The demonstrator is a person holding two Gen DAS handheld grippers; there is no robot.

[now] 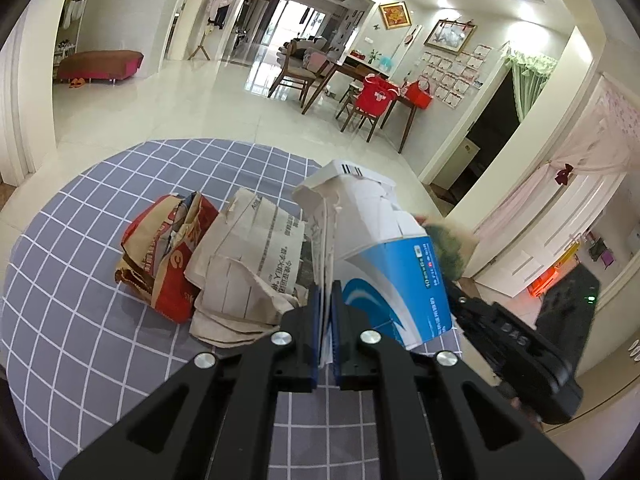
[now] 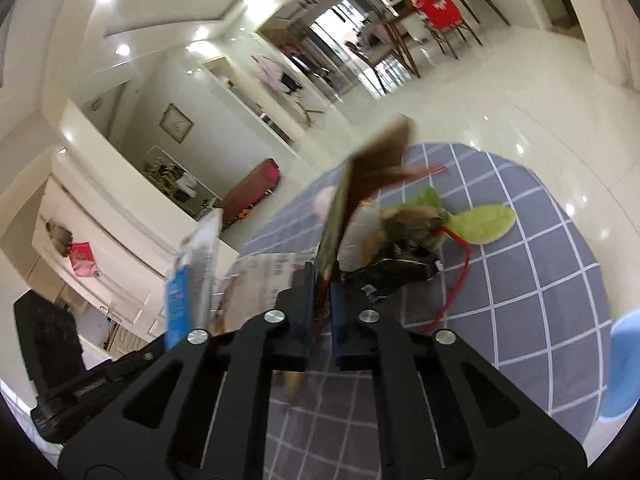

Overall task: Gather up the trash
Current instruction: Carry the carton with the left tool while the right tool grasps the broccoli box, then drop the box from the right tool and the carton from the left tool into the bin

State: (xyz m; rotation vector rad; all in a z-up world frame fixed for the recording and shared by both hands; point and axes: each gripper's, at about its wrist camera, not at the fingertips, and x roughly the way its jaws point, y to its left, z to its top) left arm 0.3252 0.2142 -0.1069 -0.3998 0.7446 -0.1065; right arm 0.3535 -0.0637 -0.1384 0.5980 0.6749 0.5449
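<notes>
Here the blue-white carton sits pinched between the left fingers

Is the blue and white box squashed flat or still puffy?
Squashed flat: the blue and white box is pinched thin between the left tongs, its top torn.

Glossy cream floor tiles throughout, mirroring recessed ceiling spotlights. Wooden dining table and chairs far back, one chair draped in a red shirt. Framed pictures on white walls. Low red-brown bench at the left. Green curtain over a dark doorway. Grey checked cloth covering the round tabletop.
</notes>
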